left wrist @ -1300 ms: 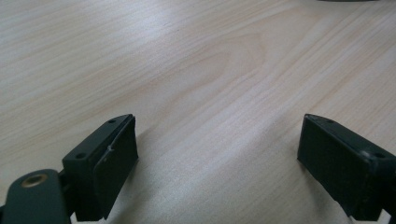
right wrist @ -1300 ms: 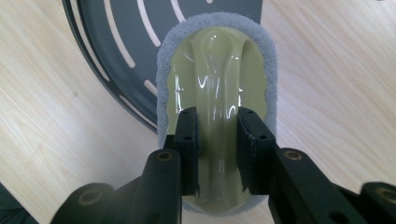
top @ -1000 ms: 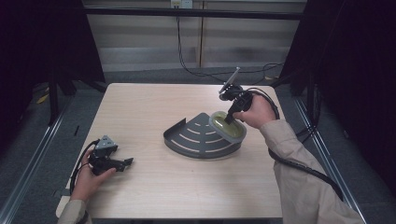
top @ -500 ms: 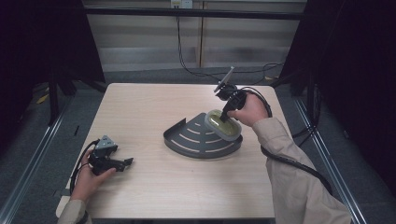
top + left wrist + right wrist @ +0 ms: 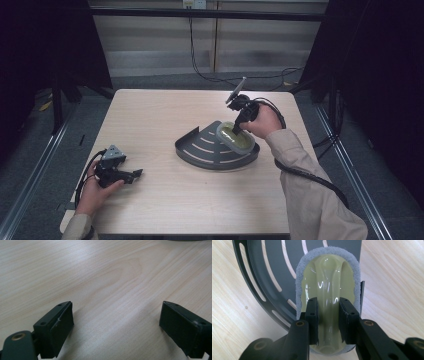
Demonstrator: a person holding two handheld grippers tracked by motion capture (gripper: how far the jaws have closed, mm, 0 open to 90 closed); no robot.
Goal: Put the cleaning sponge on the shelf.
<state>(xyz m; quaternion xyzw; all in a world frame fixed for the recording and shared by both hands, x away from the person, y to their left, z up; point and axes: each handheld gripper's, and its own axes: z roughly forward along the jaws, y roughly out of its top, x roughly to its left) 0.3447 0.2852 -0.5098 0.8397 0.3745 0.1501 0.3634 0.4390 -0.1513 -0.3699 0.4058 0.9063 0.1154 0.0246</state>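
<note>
While over rack [image 5: 262,272] | scrubber [image 5: 328,277] ridge between right gripper [image 5: 328,320] jaws

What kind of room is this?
Probably a lab set up for recording: a bare wooden table ringed by dark curtains, with cables trailing, and a person working a scrubber with handheld grippers.

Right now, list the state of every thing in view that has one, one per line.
Scrubbing pad: gripped by its yellow-green handle ridge, lying in the rack.
Corner shelf rack: flat on the table, slotted side up, pad inside.
Right gripper: shut on the pad's handle.
Left gripper: open, nothing between its jaws, low over the bare table.
</note>
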